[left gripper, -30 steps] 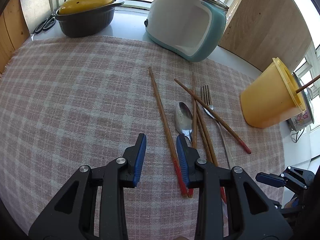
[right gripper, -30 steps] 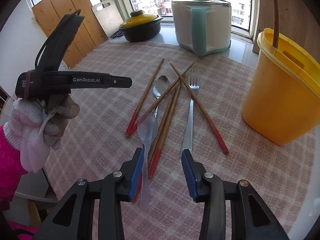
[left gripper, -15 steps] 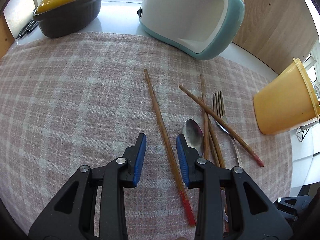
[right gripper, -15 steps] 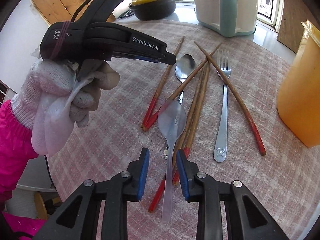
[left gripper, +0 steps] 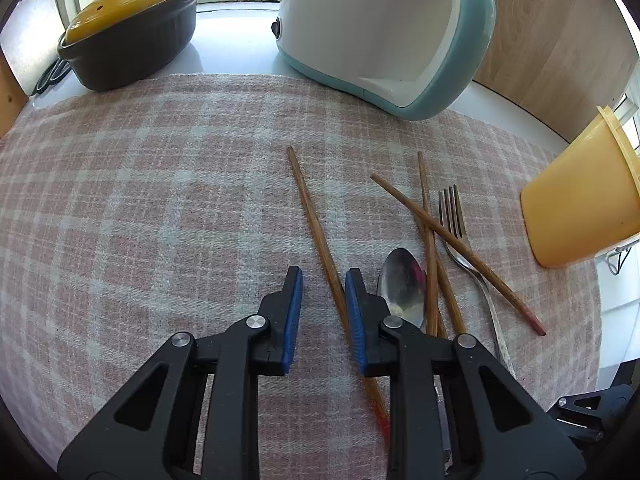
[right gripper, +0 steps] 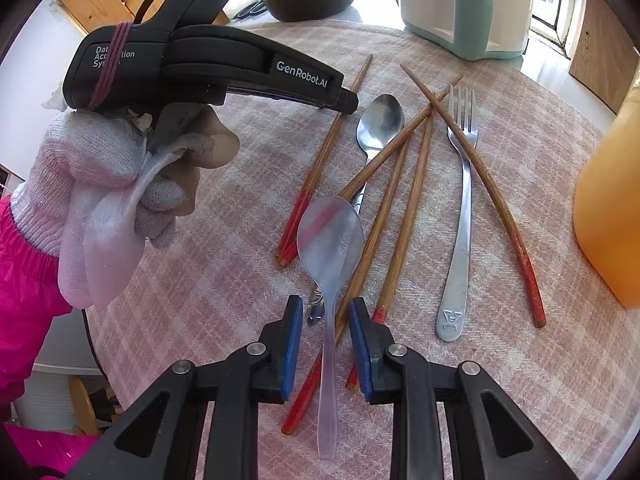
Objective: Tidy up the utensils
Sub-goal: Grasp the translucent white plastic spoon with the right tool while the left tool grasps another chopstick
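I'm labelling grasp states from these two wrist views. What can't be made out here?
- Left wrist: the red end of the chopstick between the jaws blurs and passes behind the left gripper.
- Right wrist: whether the right gripper touches the clear plastic spoon; a gap shows.
- Both views: the yellow tub is cut off at the frame edge, contents unseen.

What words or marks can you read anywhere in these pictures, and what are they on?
"GenRobot.AI": side of the left hand-held gripper, white print, right wrist view.
"Dat... Acc...tion Sys...": rear of the same body, partly hidden by a rubber band; not fully readable.
Fork handle end: stamped emblem, not legible.
Clear spoon bowl: faint embossing, unreadable.
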A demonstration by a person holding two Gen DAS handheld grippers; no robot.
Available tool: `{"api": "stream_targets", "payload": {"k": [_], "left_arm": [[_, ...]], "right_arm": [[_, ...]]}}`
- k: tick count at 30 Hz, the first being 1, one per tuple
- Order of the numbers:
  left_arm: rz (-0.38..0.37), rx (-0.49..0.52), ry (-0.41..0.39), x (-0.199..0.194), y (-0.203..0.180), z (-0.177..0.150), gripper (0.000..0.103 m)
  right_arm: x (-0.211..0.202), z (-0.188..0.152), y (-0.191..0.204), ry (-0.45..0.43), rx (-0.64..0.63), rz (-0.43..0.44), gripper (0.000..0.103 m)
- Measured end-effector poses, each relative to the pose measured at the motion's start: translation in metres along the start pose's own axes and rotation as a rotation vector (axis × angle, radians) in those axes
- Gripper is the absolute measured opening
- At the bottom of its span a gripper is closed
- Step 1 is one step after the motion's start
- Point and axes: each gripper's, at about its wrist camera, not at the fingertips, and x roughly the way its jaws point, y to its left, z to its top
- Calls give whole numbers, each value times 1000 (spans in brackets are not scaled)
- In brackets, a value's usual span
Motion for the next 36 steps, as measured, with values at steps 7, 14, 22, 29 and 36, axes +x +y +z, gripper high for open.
{"api": "stream_targets", "payload": {"k": [7, 14, 22, 29, 36], "left_arm": [[-3, 14, -8, -3, -1, -1, 8], [2, 1, -12, -8, 5, -2, 4], [-10, -56, -15, -20, 25, -11, 2], [5, -75, -4, -24, 37, -28, 0], [-2, -93, -13, -31, 39, -33, 0]], "right_arm": [[10, 3, 3, 31, -37, -51, 12], [9, 6, -6, 33, -1, -14, 3], [-1, 3, -21, 4, 32, 24, 3], [4, 3, -26, 20, 37, 13, 3], [9, 9, -20, 33, 3, 5, 3]]}}
